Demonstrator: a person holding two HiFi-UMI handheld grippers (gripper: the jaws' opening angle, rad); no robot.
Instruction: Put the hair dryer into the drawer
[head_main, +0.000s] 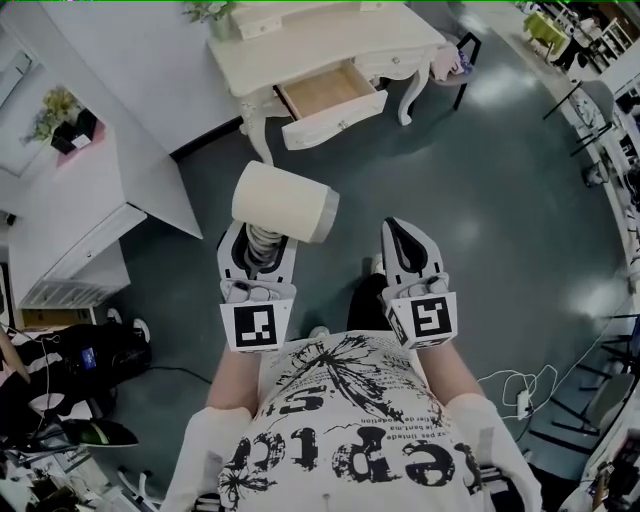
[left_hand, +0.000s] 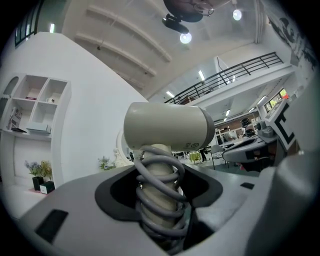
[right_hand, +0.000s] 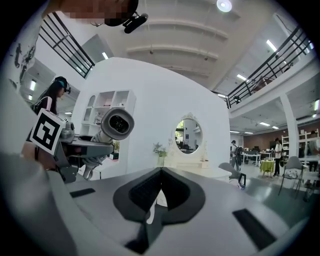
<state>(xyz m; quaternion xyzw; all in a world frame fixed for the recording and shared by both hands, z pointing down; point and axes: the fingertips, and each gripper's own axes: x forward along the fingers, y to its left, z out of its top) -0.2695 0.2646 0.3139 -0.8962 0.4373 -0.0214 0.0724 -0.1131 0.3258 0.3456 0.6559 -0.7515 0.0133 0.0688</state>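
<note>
Hair dryer (head_main: 285, 203) at frame centre: its cord-wrapped handle is pinched by the left tool (head_main: 258, 245), with the barrel lying sideways above the jaws. The right tool (head_main: 410, 240), just to its right, is pressed together on nothing. At top centre, the drawer (head_main: 335, 112) of the counter (head_main: 330, 40) stands open, well apart from both tools.

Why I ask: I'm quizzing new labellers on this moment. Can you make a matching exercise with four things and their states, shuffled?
Things:
1 hair dryer
2 drawer
3 left gripper
4 right gripper

States:
A shut, nothing between its jaws
B pulled open
C cream-coloured, held by its handle
D shut on the hair dryer

Pairs: 1-C, 2-B, 3-D, 4-A
</note>
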